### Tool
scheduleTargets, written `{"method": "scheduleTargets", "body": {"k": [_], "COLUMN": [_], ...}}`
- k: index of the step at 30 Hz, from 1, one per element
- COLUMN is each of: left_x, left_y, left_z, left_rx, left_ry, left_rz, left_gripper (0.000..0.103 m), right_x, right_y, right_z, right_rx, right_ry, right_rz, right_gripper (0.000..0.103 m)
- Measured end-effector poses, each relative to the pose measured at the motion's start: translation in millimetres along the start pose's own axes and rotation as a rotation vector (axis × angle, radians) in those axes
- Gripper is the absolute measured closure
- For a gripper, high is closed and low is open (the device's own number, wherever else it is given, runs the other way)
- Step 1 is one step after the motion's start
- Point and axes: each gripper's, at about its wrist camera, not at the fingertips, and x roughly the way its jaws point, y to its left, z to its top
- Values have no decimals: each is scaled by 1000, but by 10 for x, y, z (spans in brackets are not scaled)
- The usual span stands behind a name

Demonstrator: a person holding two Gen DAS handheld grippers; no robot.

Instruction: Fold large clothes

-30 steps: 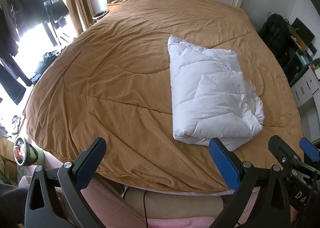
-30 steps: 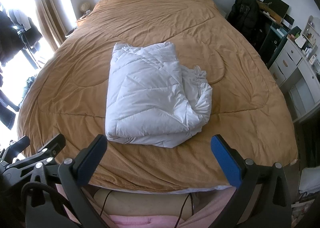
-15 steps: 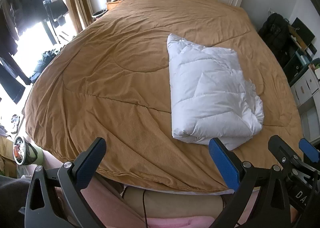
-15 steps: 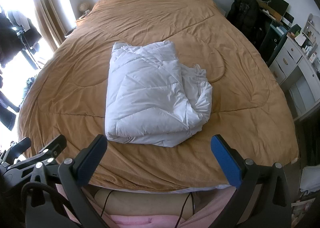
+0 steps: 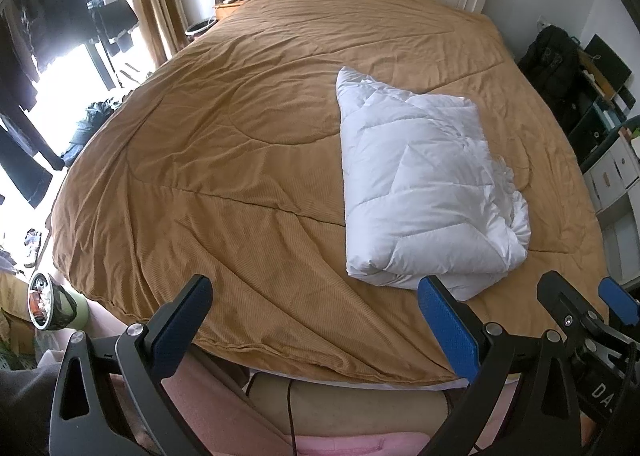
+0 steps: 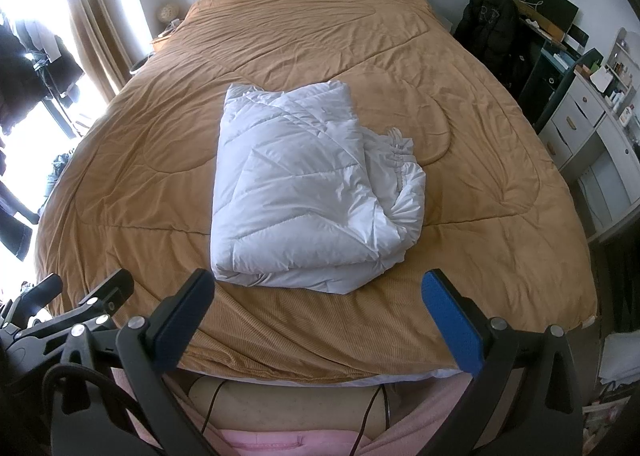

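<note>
Folding looks finished: the white quilted padded garment [image 6: 308, 191] lies as a compact bundle mid-bed on the tan corduroy bedspread [image 6: 460, 95]. Since a second ago nothing has shifted. My left gripper [image 5: 316, 320] and right gripper [image 6: 320, 316] hang below it at the bedspread's foot, jaws spread wide, holding nothing.

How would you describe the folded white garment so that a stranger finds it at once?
Start at the big bed under its tan cover. Near the foot end lies the white padded garment, folded into a thick rectangle with a bunched edge on the right. It is the only white, puffy thing on the cover.
</note>
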Motion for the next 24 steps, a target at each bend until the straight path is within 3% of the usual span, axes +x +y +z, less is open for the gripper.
{"method": "scheduleTargets", "body": {"k": [24], "left_x": [3], "left_y": [6], "left_z": [-24], "left_rx": [-6], "left_ry": [13], "left_rz": [-3], "left_gripper": [1], "right_x": [7], "right_y": [29], "right_z": [-11], "right_rx": [0], "right_ry": [7], "right_rz": [5], "right_gripper": [0]}}
